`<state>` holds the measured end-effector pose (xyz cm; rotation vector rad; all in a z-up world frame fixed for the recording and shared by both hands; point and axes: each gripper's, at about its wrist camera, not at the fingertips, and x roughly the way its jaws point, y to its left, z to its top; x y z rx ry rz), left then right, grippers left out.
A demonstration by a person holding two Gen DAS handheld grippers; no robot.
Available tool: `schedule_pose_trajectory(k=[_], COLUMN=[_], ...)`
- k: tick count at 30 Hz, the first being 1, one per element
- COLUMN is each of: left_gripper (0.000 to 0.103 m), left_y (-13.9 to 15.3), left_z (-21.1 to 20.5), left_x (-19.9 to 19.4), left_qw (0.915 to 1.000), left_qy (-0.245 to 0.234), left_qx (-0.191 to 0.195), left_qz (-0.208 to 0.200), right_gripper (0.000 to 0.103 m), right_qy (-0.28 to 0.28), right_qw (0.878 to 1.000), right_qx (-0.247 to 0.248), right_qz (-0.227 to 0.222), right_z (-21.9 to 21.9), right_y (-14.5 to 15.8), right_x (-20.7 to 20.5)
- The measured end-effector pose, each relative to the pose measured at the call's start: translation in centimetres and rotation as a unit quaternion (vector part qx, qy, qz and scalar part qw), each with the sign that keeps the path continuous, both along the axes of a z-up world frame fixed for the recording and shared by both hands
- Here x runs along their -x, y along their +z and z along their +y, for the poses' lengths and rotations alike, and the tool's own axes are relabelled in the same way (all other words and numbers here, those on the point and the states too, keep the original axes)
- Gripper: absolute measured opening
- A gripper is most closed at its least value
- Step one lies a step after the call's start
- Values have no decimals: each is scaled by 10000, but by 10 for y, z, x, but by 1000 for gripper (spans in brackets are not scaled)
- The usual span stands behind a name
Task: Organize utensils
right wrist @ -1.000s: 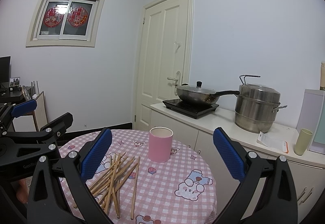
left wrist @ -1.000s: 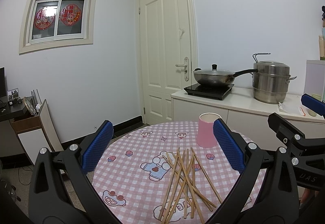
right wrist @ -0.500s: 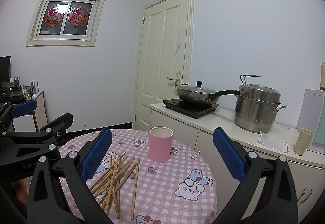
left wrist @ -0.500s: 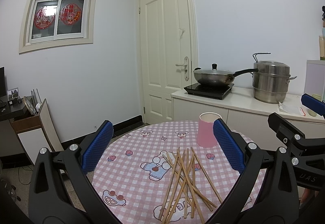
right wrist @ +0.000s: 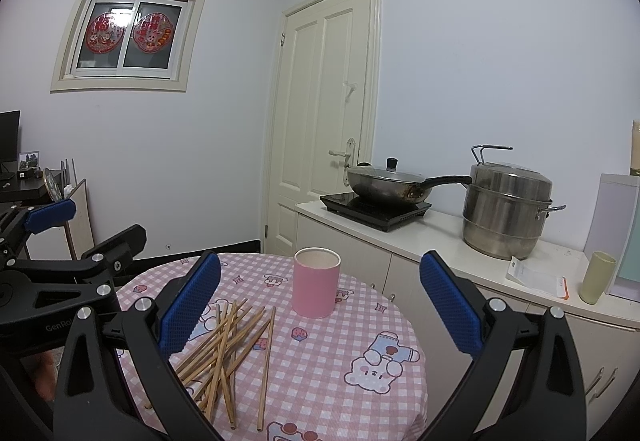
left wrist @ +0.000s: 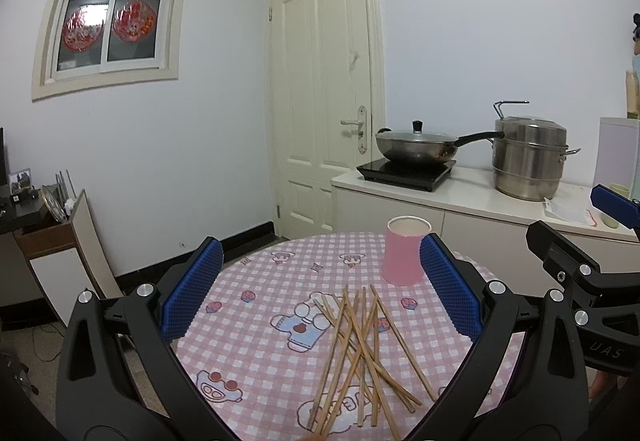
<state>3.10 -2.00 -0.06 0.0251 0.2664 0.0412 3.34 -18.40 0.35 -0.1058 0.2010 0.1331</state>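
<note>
Hovering wide open and empty, the left hand-held gripper [left wrist: 318, 291] and right hand-held gripper [right wrist: 320, 297] haven't budged. Nothing's changed: chopsticks [left wrist: 362, 353] lie scattered on the table [left wrist: 256, 341], pink cup [left wrist: 404, 251] beyond them waiting. Sorting hasn't started.

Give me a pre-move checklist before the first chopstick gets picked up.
1. Left gripper open, holding nothing: ok.
2. Right gripper open, holding nothing: ok.
3. Cup upright, mouth unobstructed: ok.
4. Cup empty inside: cannot tell.
5. Chopsticks separated for a single pick: not ok, they lie crossed in a pile.
6. Pile clear of the cup: ok, a gap shows.
</note>
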Motion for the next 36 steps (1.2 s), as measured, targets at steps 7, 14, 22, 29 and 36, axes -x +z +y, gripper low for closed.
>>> schedule_pose_trajectory(k=[7,14,22,29,36], left_gripper=[97,97,97,97,97], left_y=[-1,-1,-2,-3,-4], left_z=[-2,-3,-4,-5,-5], left_x=[1,1,0,-1,-1], left_qw=[10000,10000,10000,10000,10000], left_qy=[13,15,18,25,29], left_qx=[-25,-21,-26,-30,-55], left_qz=[12,15,30,42,40], right_gripper=[96,96,96,96,96], right_qy=[-12,-10,1,7,-2], right_qw=[10000,10000,10000,10000,10000], right_qx=[2,5,6,4,-20], right_qz=[9,10,17,30,24], right_z=[-1,-1,-2,-3,-4], right_y=[1,1,1,0,-1], right_x=[-1,-1,-2,-2,-2])
